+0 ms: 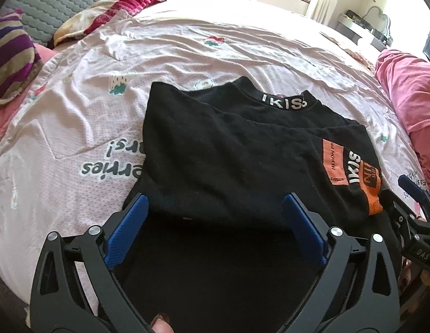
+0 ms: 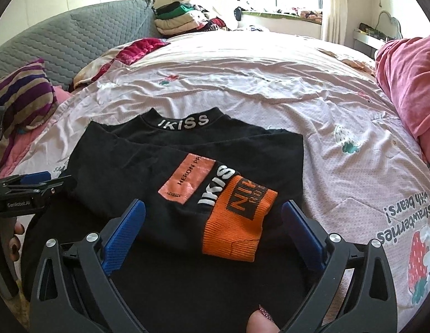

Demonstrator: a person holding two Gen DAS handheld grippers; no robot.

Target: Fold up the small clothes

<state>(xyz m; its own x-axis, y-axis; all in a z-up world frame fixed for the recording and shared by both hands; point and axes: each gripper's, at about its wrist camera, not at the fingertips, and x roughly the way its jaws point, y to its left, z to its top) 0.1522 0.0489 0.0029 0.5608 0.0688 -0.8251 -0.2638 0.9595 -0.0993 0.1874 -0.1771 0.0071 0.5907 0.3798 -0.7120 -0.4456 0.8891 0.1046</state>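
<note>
Garment: a small black top [image 2: 187,149] lies on the bed, near the person, already doubled over itself; the collar with white lettering [image 2: 184,122] sits at the far edge.
Sleeve: one sleeve is laid across the front, its ribbed orange cuff [image 2: 237,222] ending near the right claw; this looks like a sleeve tucked in so the bundle stays narrow.
Patch: a flat, slightly shiny orange label [image 2: 187,179] lies just left of the cuff.
Left claw: the left gripper [image 1: 215,230] is released, blue pads spread wide over the near hem, nothing pinched between them.
Right claw: the right gripper [image 2: 212,230] is also released, its pads standing either side of the cuff without pressing it.
Why so held: both claws point down at the near edge, which suggests the fold has been let go and is settling.
Fabric: soft knit, matte, limp; it should keep a crease only loosely, and the stiffer ribbed cuff may spring up.
Surface: a pale pink sheet [image 2: 339,105], wrinkled, printed with strawberries and words; its give means the bundle could slide when pulled.
Progress: the judgement is a fold nearly done, perhaps one last halving left.
Surroundings: a striped pillow [image 2: 23,94] far left, a pink blanket [image 2: 409,83] at right.
</note>
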